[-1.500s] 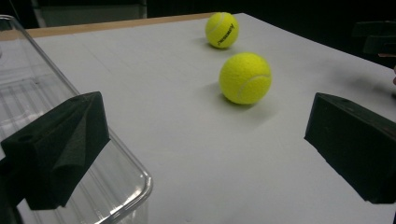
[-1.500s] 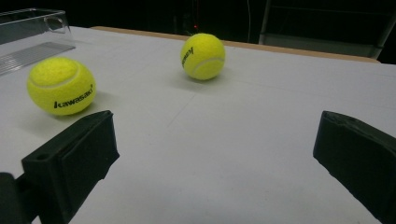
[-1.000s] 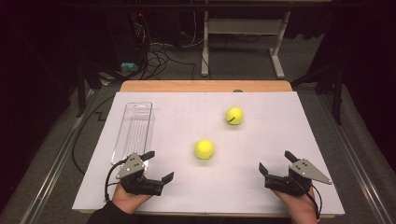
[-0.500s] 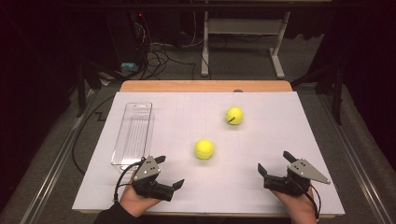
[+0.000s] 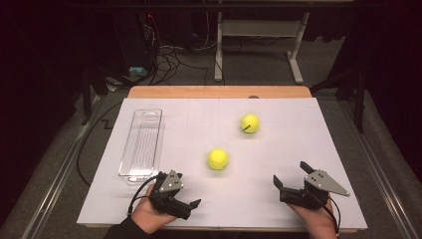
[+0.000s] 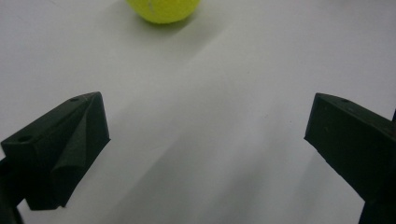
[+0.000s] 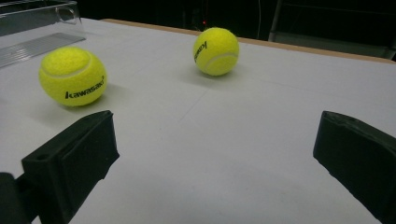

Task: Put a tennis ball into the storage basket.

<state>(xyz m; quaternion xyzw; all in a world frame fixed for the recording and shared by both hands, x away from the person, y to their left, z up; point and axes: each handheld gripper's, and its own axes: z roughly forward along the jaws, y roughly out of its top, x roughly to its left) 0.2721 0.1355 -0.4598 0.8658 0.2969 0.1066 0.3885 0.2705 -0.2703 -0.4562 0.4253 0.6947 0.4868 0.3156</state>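
Near ball (image 5: 218,159) sits mid-bench, free, well short of left tongs (image 5: 191,208); its lower edge shows at top of left gripper view (image 6: 162,9). Far ball (image 5: 250,123) lies beyond, apart from it. Clear tray (image 5: 142,144) stands empty at bench's left side. Left tongs gape wide, hold nothing, point toward near ball. Right tongs (image 5: 291,178) likewise wide, empty (resting low at near right). Risk: one jaw touching first nudges ball, round felt rolls away across smooth white bench (image 5: 298,149); off-centre squeeze could squirt it out.
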